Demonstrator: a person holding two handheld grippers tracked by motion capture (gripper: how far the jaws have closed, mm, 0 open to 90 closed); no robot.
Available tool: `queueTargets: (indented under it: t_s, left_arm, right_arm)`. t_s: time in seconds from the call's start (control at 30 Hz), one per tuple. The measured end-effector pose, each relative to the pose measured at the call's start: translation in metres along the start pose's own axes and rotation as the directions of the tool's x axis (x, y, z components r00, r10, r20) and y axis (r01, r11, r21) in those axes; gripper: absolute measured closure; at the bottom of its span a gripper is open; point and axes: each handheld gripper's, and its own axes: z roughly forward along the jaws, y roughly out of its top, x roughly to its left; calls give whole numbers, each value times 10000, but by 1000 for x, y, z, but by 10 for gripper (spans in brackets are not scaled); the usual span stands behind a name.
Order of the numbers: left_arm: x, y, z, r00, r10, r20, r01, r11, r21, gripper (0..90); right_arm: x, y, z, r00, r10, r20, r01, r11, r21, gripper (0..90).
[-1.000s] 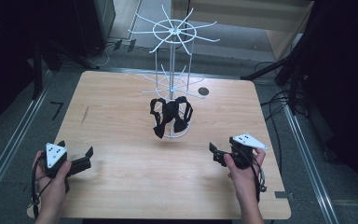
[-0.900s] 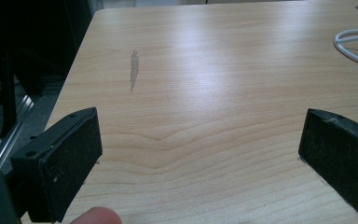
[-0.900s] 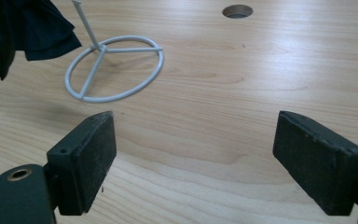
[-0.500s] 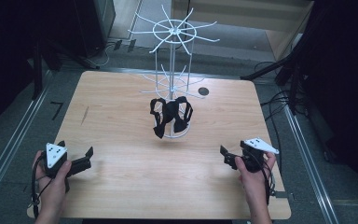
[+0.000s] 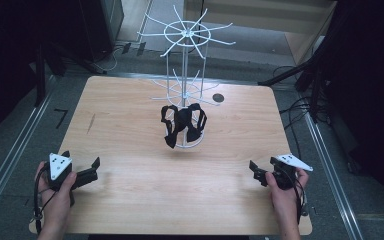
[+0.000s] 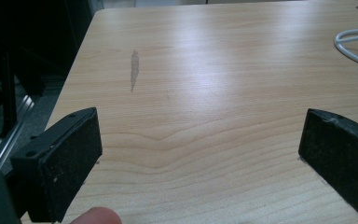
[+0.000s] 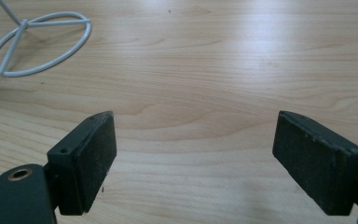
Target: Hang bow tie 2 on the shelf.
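Currently: left gripper, jaws wide, empty, at table's near-left corner. Black strap hangs on white rack at centre, well ahead, between both tools, about equally far. Right gripper, jaws wide, empty, near-right corner

The left gripper sits low at the near left, held in the person's left hand, its jaws spread wide with nothing between them (a fingertip shows at the bottom of the left gripper view). The right gripper sits at the near right in the right hand, jaws likewise wide apart and holding nothing. Both forearms come in from the near edge.
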Motion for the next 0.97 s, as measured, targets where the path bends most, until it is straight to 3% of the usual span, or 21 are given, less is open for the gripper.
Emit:
queueTargets:
  t_s: [0.43, 0.67, 0.97]
  left_arm:
    - [0, 0, 0, 10000, -23, 14, 23, 10000, -15, 0]
    - [0, 0, 0, 10000, -60, 33, 60, 10000, -5, 0]
    - [0, 0, 0, 10000, -59, 24, 59, 10000, -2, 0]
  right_arm:
    - [-35, -20, -14, 9988, 344, 342, -340, 9994, -115, 144]
    - [-54, -33, -29, 9942, 896, 587, -885, 9959, -213, 150]
    - [-64, -41, -41, 9880, 1420, 614, -1390, 9891, -493, 158]
